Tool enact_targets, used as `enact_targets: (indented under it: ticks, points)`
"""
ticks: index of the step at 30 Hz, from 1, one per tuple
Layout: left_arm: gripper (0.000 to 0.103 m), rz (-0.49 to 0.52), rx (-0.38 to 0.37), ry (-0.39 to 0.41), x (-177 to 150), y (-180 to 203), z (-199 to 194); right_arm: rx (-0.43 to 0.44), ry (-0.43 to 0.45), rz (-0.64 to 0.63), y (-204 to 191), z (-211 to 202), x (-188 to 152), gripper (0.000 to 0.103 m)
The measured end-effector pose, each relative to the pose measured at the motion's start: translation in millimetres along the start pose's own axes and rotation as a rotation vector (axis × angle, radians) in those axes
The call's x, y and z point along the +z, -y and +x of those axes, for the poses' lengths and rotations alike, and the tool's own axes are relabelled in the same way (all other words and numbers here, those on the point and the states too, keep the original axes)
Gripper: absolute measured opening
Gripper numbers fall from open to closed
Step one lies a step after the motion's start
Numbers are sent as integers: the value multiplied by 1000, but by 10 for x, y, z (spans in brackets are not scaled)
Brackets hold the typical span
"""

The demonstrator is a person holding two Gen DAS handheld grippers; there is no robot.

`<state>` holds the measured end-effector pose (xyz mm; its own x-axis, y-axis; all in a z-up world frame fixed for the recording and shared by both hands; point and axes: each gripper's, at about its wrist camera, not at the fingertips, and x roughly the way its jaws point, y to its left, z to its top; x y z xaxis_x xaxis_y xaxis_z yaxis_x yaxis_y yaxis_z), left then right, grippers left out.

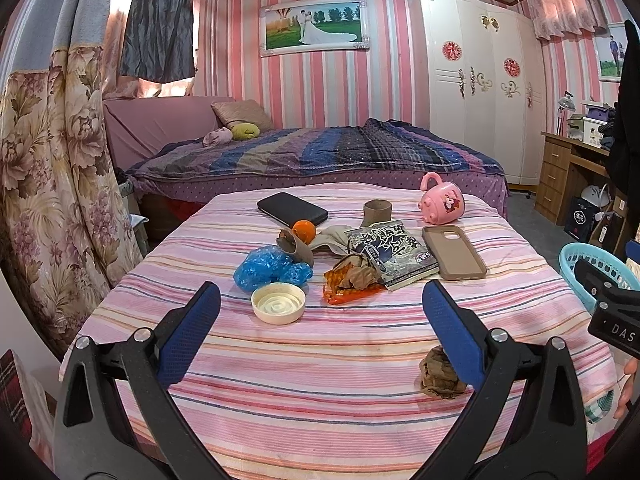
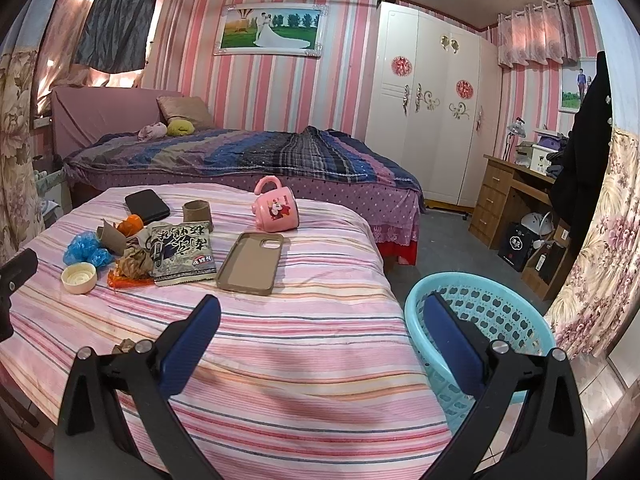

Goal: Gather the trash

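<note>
Trash lies in a heap on the pink striped cloth: a crumpled blue bag (image 1: pixel 272 269) (image 2: pixel 86 251), a cream lid (image 1: pixel 278 303) (image 2: pixel 79 277), an orange wrapper with brown paper (image 1: pixel 352 278) (image 2: pixel 130 266), a black-and-white snack packet (image 1: pixel 390 254) (image 2: pixel 182 254) and cardboard tubes (image 1: pixel 297 246). A brown crumpled wad (image 1: pixel 440 372) sits near my left gripper's right finger. My left gripper (image 1: pixel 320 304) is open above the cloth, short of the heap. My right gripper (image 2: pixel 320 312) is open, its right finger over the turquoise basket (image 2: pixel 500 312).
A black phone (image 1: pixel 292 208), an orange (image 1: pixel 304 230), a phone case (image 1: pixel 454 252) (image 2: pixel 252 262) and a pink mug (image 1: pixel 442 202) (image 2: pixel 276 206) share the cloth. Behind stands a bed (image 1: pixel 320 152), a white wardrobe (image 1: pixel 480 92) and a desk (image 2: pixel 508 196) at right.
</note>
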<state>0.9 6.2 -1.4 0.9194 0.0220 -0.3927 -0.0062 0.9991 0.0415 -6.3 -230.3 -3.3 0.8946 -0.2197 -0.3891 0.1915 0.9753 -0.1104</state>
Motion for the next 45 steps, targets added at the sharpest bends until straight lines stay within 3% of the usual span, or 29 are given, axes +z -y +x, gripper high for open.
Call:
enact_targets:
  ticks: [35,45]
  points:
    - [98,-11,16,-25,-62,-112,20,0,21,20,-6,34,0,99]
    - [98,-27,46,-39,-98,-314,38,76,52,-8,-198,37,-21,99]
